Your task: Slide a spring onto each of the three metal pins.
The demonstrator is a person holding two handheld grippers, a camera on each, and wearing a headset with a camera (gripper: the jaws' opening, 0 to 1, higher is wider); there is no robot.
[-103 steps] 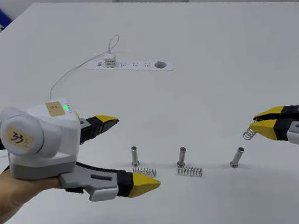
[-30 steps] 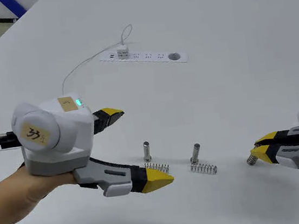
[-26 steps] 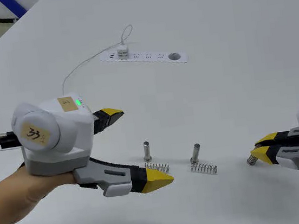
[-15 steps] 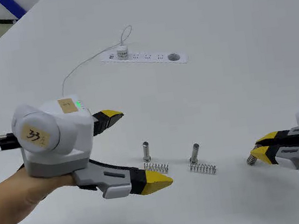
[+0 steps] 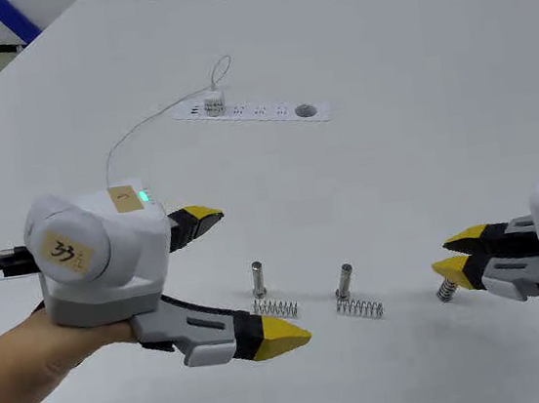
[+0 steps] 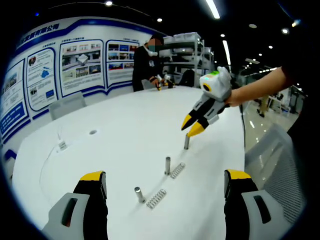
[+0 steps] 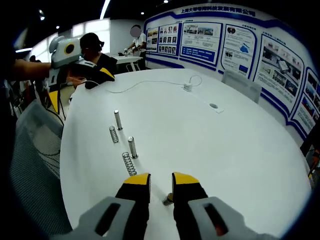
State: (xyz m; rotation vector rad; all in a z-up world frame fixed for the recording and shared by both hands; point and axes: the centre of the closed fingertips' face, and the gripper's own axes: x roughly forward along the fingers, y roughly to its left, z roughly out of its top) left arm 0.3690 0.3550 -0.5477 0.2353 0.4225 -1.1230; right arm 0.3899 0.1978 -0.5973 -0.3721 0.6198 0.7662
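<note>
Left gripper (image 5: 251, 274): jaws wide apart, empty. Just ahead of tips, first spring (image 5: 275, 308) and second spring (image 5: 359, 308) lie beside upright pins (image 5: 257, 279). Likely light, squashy, roll-prone; pinch mid-coil gently. Beyond, right gripper (image 5: 459, 253) slightly parted at spring-clad third pin (image 5: 445, 289).

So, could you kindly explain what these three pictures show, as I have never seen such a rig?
There is no robot: a person works with two handheld two-jaw grippers. One picture comes from a headset camera looking down at the white table; the two round ones come from cameras riding on the grippers. The left gripper is wide open and holds nothing. The right gripper, jaws slightly apart, holds nothing either; it sits by the third pin, which already wears a spring. The left pin and middle pin stand bare, with the left spring and middle spring lying beside them. Farther back lies a power strip.
</note>
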